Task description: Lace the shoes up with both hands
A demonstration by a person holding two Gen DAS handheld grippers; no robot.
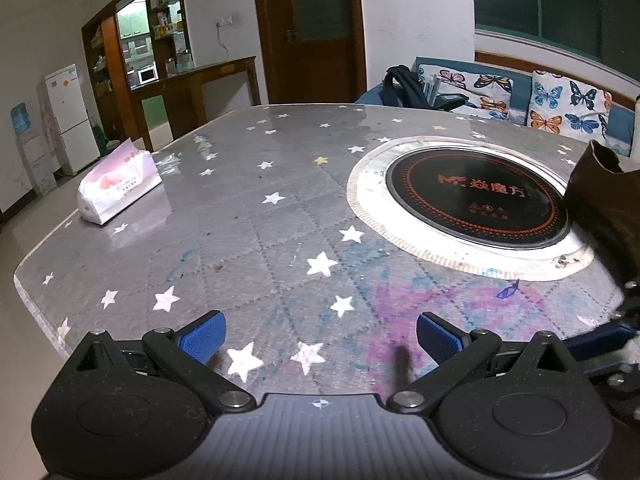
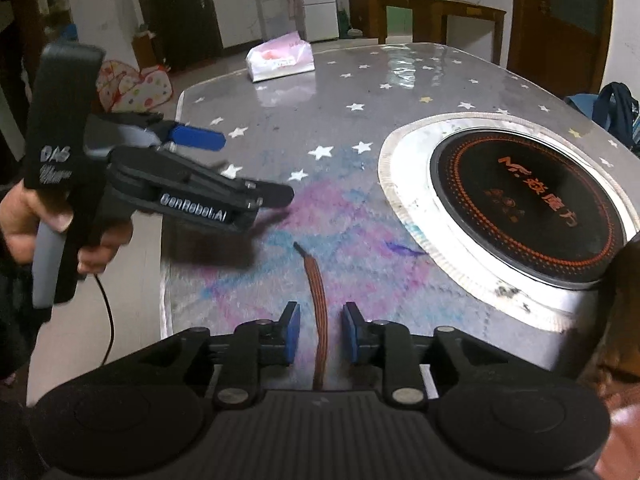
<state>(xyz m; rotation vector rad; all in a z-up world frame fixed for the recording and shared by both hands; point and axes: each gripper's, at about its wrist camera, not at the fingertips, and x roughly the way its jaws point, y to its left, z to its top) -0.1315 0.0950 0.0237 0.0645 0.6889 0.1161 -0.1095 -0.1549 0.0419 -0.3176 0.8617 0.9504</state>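
A brown shoe (image 1: pixel 604 204) stands at the right edge of the left wrist view, by the round hob; its edge shows in the right wrist view (image 2: pixel 624 300). An orange-brown lace (image 2: pixel 316 300) lies on the table, running between the pads of my right gripper (image 2: pixel 321 334), which is open around it without touching it. My left gripper (image 1: pixel 320 338) is open and empty above the starred table cover; it also shows in the right wrist view (image 2: pixel 244 168), held in a hand at the left, beyond the lace's tip.
A round black induction hob (image 1: pixel 476 200) with a silver ring is set into the table (image 1: pixel 240 240). A pink-white tissue pack (image 1: pixel 120 182) lies at the far left corner. A sofa with butterfly cushions (image 1: pixel 560 100) stands behind the table.
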